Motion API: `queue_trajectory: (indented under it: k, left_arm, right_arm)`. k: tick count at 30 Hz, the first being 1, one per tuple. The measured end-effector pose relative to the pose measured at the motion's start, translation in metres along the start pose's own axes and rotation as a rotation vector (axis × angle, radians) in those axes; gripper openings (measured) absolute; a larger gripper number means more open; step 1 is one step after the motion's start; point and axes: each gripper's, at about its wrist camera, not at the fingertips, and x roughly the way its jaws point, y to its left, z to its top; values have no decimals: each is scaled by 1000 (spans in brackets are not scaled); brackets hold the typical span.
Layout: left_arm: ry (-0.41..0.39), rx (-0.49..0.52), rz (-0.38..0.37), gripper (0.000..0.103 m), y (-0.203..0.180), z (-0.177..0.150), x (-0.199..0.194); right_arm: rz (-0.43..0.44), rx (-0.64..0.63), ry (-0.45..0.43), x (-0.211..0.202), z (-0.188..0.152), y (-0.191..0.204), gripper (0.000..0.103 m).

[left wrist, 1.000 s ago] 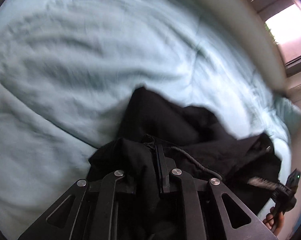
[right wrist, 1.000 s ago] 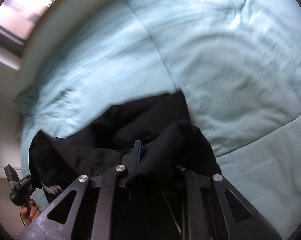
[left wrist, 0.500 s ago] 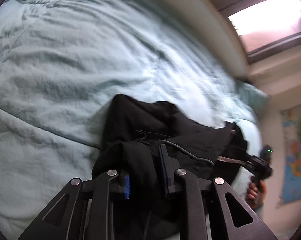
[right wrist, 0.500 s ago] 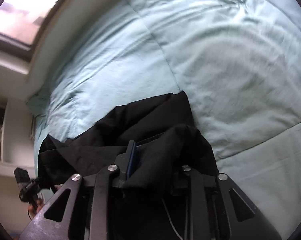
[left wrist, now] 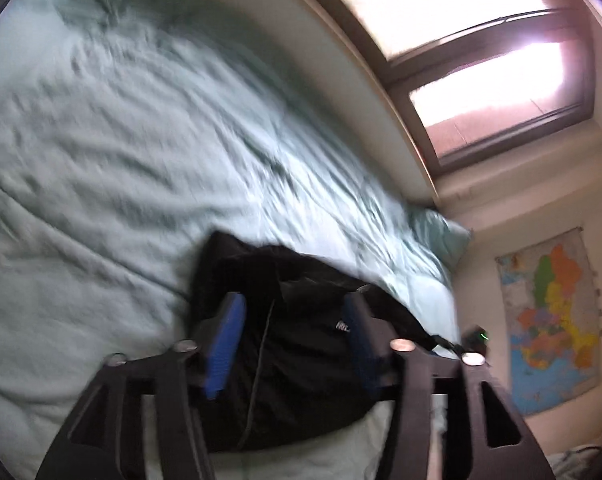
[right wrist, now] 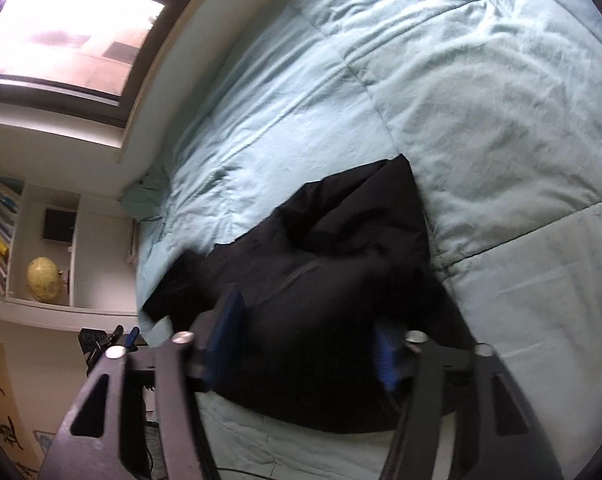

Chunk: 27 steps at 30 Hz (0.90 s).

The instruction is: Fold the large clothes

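A black garment (left wrist: 301,360) lies bunched in a heap on the pale green duvet (left wrist: 121,160). My left gripper (left wrist: 293,304) hangs above it with its jaws opening; the blue pads (left wrist: 225,340) stand wide apart and press on nothing. In the right wrist view the same black garment (right wrist: 341,248) spreads under my right gripper (right wrist: 307,320), whose jaws are also opening. The cloth shows between its pads (right wrist: 225,332) but is not pinched. A blurred fold hides the right pad's tip. Each view shows the other gripper small at the bed's near edge: right gripper (left wrist: 477,338), left gripper (right wrist: 101,340).
The duvet (right wrist: 461,100) covers a wide bed that reaches a wall with a bright window (left wrist: 481,72). A green pillow (left wrist: 441,232) lies at the far corner. A coloured map (left wrist: 549,320) hangs on one wall; a shelf with a yellow globe (right wrist: 43,280) stands on the other side.
Both grippers were shut on black cloth and have opened and let it go. Both have lifted and tilted up, and the garment has settled in a heap on the duvet.
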Motion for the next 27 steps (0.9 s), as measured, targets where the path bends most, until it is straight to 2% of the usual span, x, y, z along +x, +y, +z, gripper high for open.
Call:
queue_trajectory:
  k: [1,5,7,10,11,15,18,22,23,24,25,26,27]
  left_arm:
    - [-24,20,40,77,-2,0,-4]
    - [9,100,148,77,-13,-3,22]
    - [50,180,272,77,-18,-3,56]
    - [118,292,390,77,-18,0,106]
    - [131,306,401,77,-15,1,116]
    - [210,240,358,77,17,18,156]
    - [264,165,306,77,38,27,176]
    - [303,135,219,75,46,29,196]
    - [293,139,209,68,44,28,198]
    - [284,153,224,38,40,26,200]
    - [278,166,258,30,35,25,201]
    - [250,206,299,26,28,20,197]
    - [215,234,307,18,20,15,190]
  right_arm:
    - [-28,-31,-8,-4,-2,5,67]
    - [-230,-157,-51,0,-7,15,71]
    - [-333,-223,-77,14,-3,13,71]
    - [-432,-321,-83,39,12,4,71]
    - [-433,-340,-78,46,17,0,71]
    - [-392,-382,-32,80,50,-20,71]
    - [-418,-400,4,103,70,-34,71]
    - [-331,-345,87,133,87,-55,71]
    - [-319,-340,87,137,87,-56,70]
    - [-314,-345,74,141,85,-56,52]
    - [-309,-355,55,141,80,-52,35]
    - [-326,-365,33,140,74,-46,34]
    - [-400,-407,-39,131,63,-36,31]
